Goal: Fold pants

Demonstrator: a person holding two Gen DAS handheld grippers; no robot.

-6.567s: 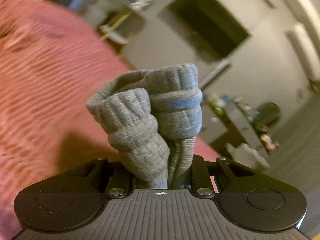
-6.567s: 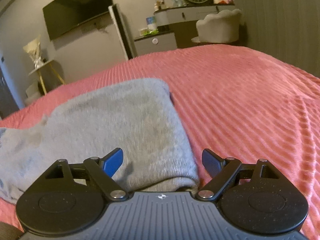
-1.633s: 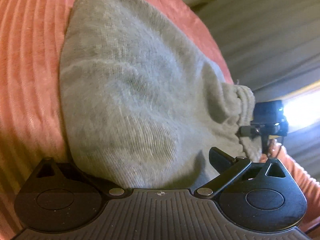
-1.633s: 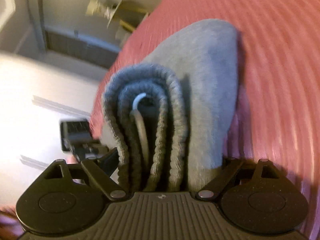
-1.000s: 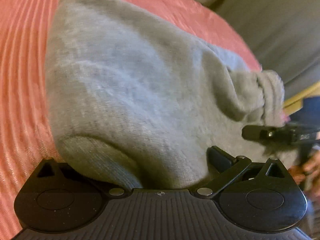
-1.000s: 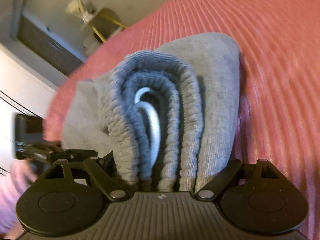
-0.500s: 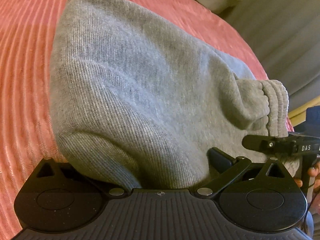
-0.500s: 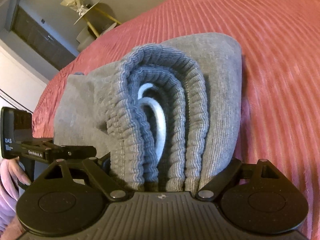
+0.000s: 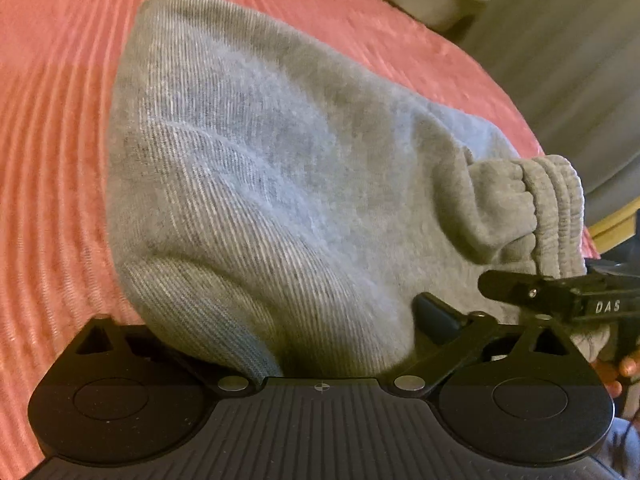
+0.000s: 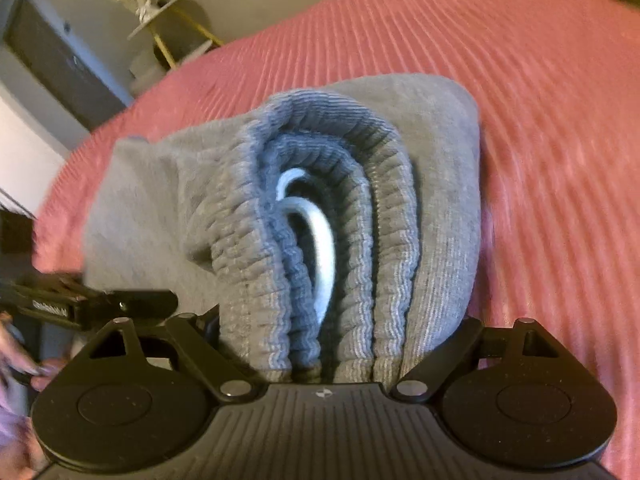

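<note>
So the left gripper (image 9: 328, 332) has its jaws spread wide around the fat folded end of the grey pants (image 9: 260, 184), and they've just started easing inward, whereas a second ago they sat at their widest. Cloth fills the gap, with the right finger (image 9: 436, 312) lying against the fabric, but I can't say the pads are actually pressing yet. The right gripper (image 10: 340, 344) is a different story: its jaws are clamped on the bunched ribbed waistband (image 10: 320, 240), white drawstring (image 10: 320, 240) looped inside the roll, same grip as in the frames just before, only the camera has tipped a bit. My read is that the big fold is done, the bundle is sitting on the pink ribbed bedspread (image 9: 52, 128), and both hands are squeezing and squaring it up, so the job looks close to finished, maybe one more tuck or a release left. View differences are kind of fun: the left wrist camera shows the smooth broad face of the fold, the cuff-like gather at the far right, and the other tool poking in from the right with fingertips (image 9: 628, 368) behind it. Only the right wrist camera shows the layered waistband end-on, the drawstring, and the wall stuff beyond the bed.
</note>
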